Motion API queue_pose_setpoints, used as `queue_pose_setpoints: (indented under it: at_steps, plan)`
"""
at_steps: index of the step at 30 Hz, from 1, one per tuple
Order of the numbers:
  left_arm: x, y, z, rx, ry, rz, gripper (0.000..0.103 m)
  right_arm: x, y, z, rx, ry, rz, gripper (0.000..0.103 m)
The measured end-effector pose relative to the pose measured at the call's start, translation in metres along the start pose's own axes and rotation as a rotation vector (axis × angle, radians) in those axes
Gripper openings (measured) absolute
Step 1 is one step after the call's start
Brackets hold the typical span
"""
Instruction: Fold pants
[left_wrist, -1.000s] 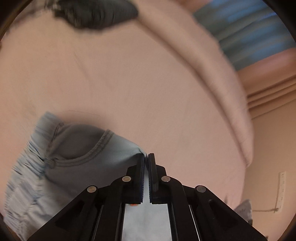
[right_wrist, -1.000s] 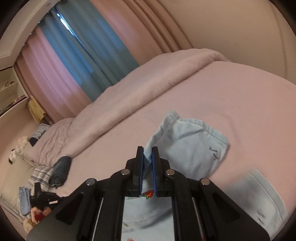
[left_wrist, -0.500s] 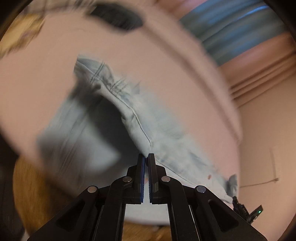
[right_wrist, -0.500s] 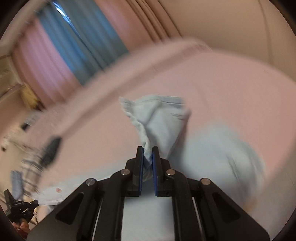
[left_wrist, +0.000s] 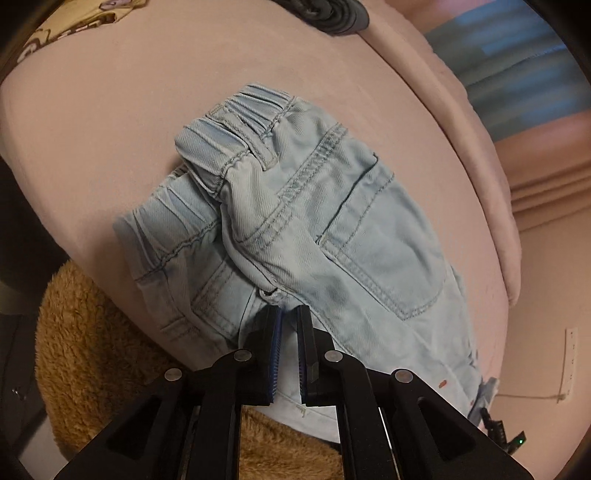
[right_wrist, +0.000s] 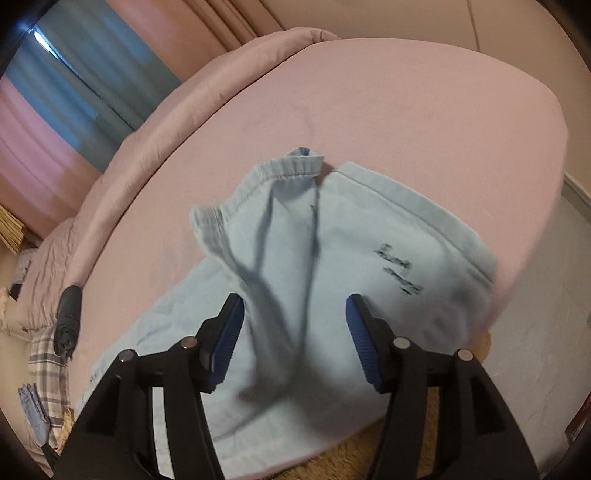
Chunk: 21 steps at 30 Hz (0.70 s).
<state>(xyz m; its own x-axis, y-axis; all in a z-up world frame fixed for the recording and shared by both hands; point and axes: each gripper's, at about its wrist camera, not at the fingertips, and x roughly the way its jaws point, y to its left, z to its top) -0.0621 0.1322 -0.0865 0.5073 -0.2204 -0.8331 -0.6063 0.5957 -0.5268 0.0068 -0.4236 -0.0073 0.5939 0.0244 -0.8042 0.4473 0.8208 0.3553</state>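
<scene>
The light-blue denim pants (left_wrist: 295, 229) are laid on the pink bed (left_wrist: 110, 110), waistband toward 11 o'clock. The left gripper (left_wrist: 289, 314) is pinched shut on a fabric edge — pinning the fold — while the right gripper (right_wrist: 295, 314) jaws are opening, the hem released at 12 o'clock.

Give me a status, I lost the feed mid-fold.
Left gripper shut on pants at the waist end. Right gripper opening, pads clear of the leg fabric. Pants lie doubled on the pink bed. Nothing in the way.

Pants (right_wrist: 332, 266) (light denim) on pink bed (right_wrist: 443, 110)
</scene>
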Motion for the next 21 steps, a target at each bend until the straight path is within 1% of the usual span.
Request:
queue_pose_setpoints:
  at_steps: [2, 3, 4, 5, 6, 7, 9, 11, 12, 13, 14, 15, 16, 17, 18, 19, 20, 21]
  plan:
    - [0.0, 0.0, 0.006, 0.007, 0.004, 0.01, 0.005, 0.002, 0.016, 0.0, -0.071, -0.03, -0.04, 0.057]
    - [0.0, 0.0, 0.007, 0.007, 0.006, 0.014, 0.007, 0.008, 0.026, 0.0, -0.125, -0.063, -0.097, 0.055]
    - [0.0, 0.001, 0.011, 0.002, 0.006, 0.015, 0.007, 0.012, 0.027, -0.002, -0.151, -0.076, -0.137, 0.051]
    - [-0.003, 0.004, 0.007, -0.002, 0.008, 0.013, 0.007, 0.02, 0.028, -0.001, -0.183, -0.078, -0.182, 0.026]
    - [-0.004, 0.003, 0.008, -0.005, 0.011, 0.012, 0.007, 0.024, 0.025, 0.0, -0.193, -0.062, -0.199, 0.007]
    - [-0.004, 0.002, 0.008, -0.008, 0.013, 0.012, 0.007, 0.025, 0.021, 0.002, -0.176, -0.043, -0.2, 0.007]
    - [-0.005, 0.001, 0.008, -0.02, 0.003, 0.002, 0.008, 0.002, 0.008, 0.005, -0.095, -0.075, -0.108, 0.006]
    - [-0.01, 0.008, 0.008, -0.031, -0.018, 0.003, 0.012, -0.023, -0.001, 0.005, -0.042, -0.114, -0.053, 0.006]
    - [-0.014, 0.01, 0.009, -0.039, -0.032, 0.011, 0.018, -0.038, -0.011, 0.003, 0.0, -0.127, -0.016, 0.006]
    - [-0.017, 0.013, 0.01, -0.043, -0.044, 0.014, 0.023, -0.043, -0.018, 0.0, 0.023, -0.123, 0.0, 0.006]
    - [-0.018, 0.013, 0.012, -0.044, -0.058, 0.013, 0.023, -0.044, -0.03, -0.004, 0.05, -0.106, 0.009, 0.007]
    - [-0.018, 0.014, 0.014, -0.042, -0.061, 0.012, 0.023, -0.039, -0.034, -0.01, 0.056, -0.089, 0.006, 0.009]
    - [-0.017, 0.014, 0.016, -0.045, -0.053, 0.011, 0.024, -0.03, -0.043, -0.016, 0.061, -0.053, -0.012, 0.011]
    - [-0.015, 0.015, 0.018, -0.053, -0.047, 0.012, 0.024, -0.017, -0.057, -0.024, 0.093, 0.002, -0.081, 0.019]
    - [-0.013, 0.012, 0.02, -0.056, -0.043, 0.013, 0.024, -0.014, -0.064, -0.033, 0.117, 0.013, -0.092, 0.017]
    - [-0.013, 0.011, 0.021, -0.052, -0.043, 0.016, 0.024, -0.019, -0.071, -0.038, 0.152, -0.023, -0.045, 0.017]
    - [-0.014, 0.008, 0.021, -0.039, -0.047, 0.024, 0.024, -0.023, -0.073, -0.039, 0.175, -0.034, -0.03, 0.019]
    - [-0.015, 0.006, 0.021, -0.029, -0.053, 0.029, 0.024, -0.028, -0.073, -0.037, 0.193, -0.039, -0.038, 0.026]
